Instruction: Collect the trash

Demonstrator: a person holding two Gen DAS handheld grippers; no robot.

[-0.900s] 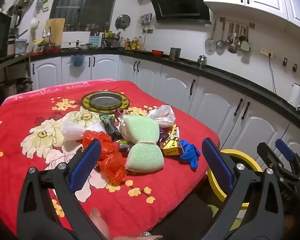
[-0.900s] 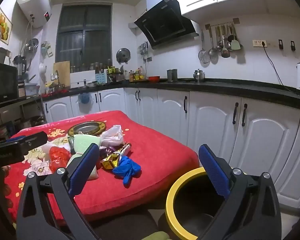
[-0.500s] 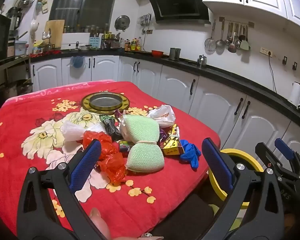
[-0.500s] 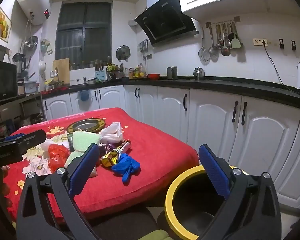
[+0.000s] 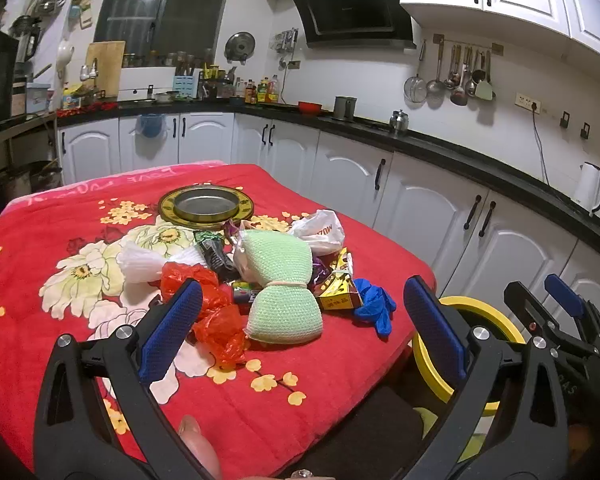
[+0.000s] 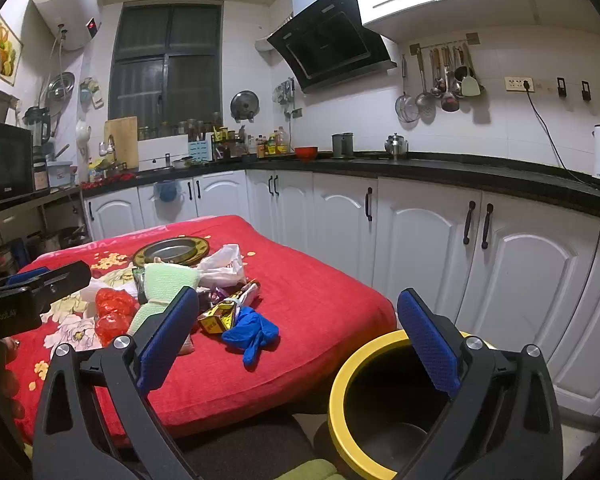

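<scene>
No visible shift; trash pile point(image 5: 268, 276) ahead of open left hand-held gripper point(image 5: 300, 324).

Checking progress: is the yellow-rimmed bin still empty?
Apparently empty: the yellow-rimmed bin shows only a dark bare bottom; part is hidden by the right gripper.

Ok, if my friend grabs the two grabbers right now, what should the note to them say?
Left gripper: open, holding nothing, pointed at the trash pile.
Right gripper: open, holding nothing, beside the bin.
Trash: all lying on the red cloth – green mesh bundle, red plastic bag, blue glove, gold wrapper, white bag.
Bin: yellow rim, on the floor by the table corner; what is visible of its inside looks empty.
Done: nothing collected yet.
Left: pick up each piece and drop it in the bin.
</scene>
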